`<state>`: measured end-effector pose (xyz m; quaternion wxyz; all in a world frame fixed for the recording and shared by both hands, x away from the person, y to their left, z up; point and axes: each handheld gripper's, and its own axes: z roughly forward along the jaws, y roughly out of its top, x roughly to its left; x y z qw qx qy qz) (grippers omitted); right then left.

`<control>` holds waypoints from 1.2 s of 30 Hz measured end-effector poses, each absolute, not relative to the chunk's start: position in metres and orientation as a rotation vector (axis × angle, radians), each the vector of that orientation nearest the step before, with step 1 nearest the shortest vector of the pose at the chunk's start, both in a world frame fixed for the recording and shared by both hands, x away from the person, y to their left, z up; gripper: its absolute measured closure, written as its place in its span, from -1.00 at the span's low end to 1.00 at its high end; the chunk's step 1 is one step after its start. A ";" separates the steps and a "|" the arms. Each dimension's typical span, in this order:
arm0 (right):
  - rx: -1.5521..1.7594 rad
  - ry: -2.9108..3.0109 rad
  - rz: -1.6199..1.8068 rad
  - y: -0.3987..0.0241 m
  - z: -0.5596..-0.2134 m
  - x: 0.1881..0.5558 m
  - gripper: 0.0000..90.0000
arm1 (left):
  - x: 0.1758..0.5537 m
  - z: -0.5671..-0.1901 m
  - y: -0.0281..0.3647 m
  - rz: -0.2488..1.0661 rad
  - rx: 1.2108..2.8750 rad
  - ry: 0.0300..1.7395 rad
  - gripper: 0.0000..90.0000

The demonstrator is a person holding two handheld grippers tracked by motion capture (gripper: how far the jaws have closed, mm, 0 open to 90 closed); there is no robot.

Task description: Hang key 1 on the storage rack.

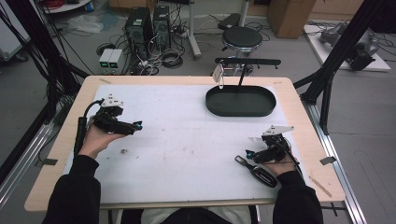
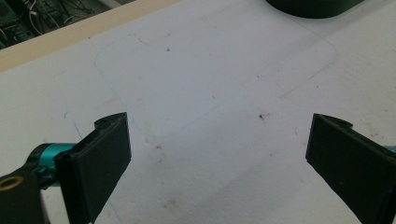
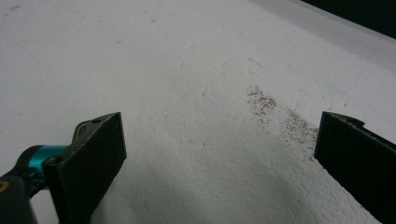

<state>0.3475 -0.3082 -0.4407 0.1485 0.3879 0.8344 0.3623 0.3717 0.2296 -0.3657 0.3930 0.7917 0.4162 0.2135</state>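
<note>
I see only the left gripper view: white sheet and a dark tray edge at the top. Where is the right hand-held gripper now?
Observer: The right hand-held gripper is over the near right part of the sheet, jaws open.
Operator: Is anything close to it?
Observer: Yes, a black key lies on the sheet close beside it, not gripped.
Operator: What is above the tray?
Observer: A stand rises from the tray, and a small tag hangs from its top.
</note>
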 end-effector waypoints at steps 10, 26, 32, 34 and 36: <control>1.116 2.395 1.037 -0.308 -0.441 0.348 -0.97 | 0.348 -0.384 0.251 0.536 2.003 1.096 -0.84; 1.116 2.394 1.028 -0.308 -0.441 0.348 -0.97 | 0.316 -0.409 0.271 0.481 1.967 1.145 -0.84; 1.116 2.396 1.026 -0.308 -0.441 0.348 -0.97 | 0.304 -0.420 0.282 0.463 1.915 1.168 -0.84; 1.120 2.397 1.023 -0.308 -0.442 0.348 -0.97 | 0.301 -0.423 0.285 0.465 1.903 1.179 -0.84; 1.119 2.399 1.022 -0.307 -0.442 0.348 -0.97 | 0.298 -0.427 0.287 0.464 1.898 1.191 -0.84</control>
